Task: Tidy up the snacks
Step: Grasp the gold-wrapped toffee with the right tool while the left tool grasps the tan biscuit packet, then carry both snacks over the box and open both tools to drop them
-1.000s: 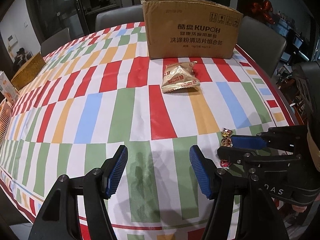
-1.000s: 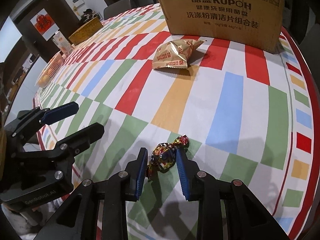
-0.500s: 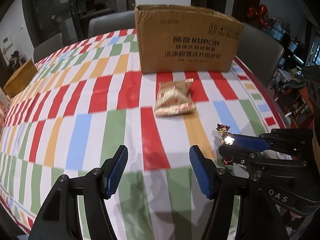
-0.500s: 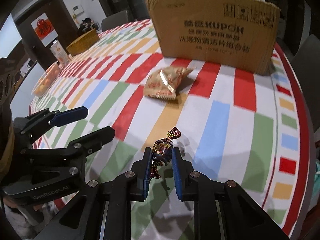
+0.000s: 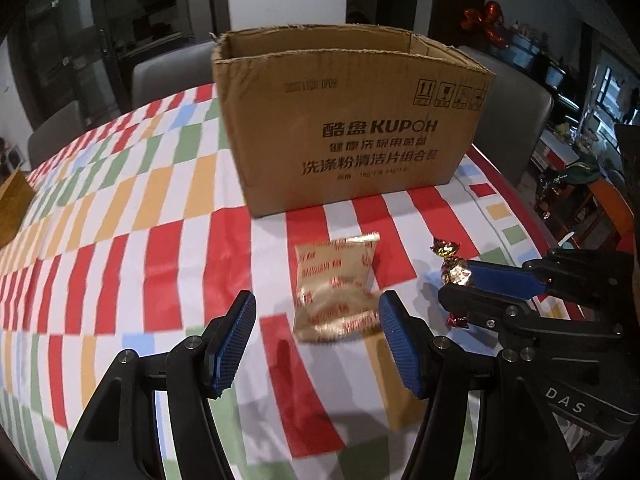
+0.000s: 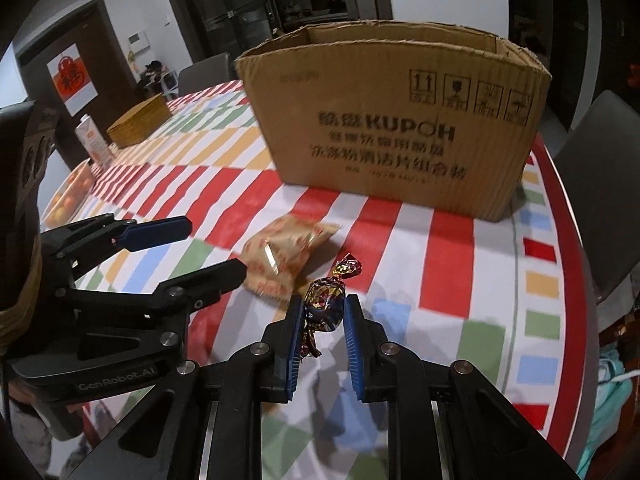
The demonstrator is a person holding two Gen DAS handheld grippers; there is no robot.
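My right gripper [image 6: 322, 314] is shut on a foil-wrapped candy [image 6: 326, 300] and holds it above the table; it also shows in the left wrist view [image 5: 454, 270]. A tan snack packet [image 5: 336, 288] lies on the checked tablecloth just ahead of my left gripper [image 5: 316, 320], which is open and empty; the packet also shows in the right wrist view [image 6: 284, 254]. An open cardboard box [image 5: 352, 128] stands behind the packet, seen too in the right wrist view [image 6: 392, 128]. My left gripper [image 6: 212, 244] is to the left of the right one.
Grey chairs [image 5: 508, 116] stand behind the box. At the far left of the table are a brown box [image 6: 138, 124], a carton [image 6: 94, 140] and a basket of fruit [image 6: 64, 196]. The table's red edge [image 6: 576, 264] curves along the right.
Both grippers have moved forward toward the box. The right one closed on the candy and lifted it off the table. The snack packet now lies just before the left fingers.
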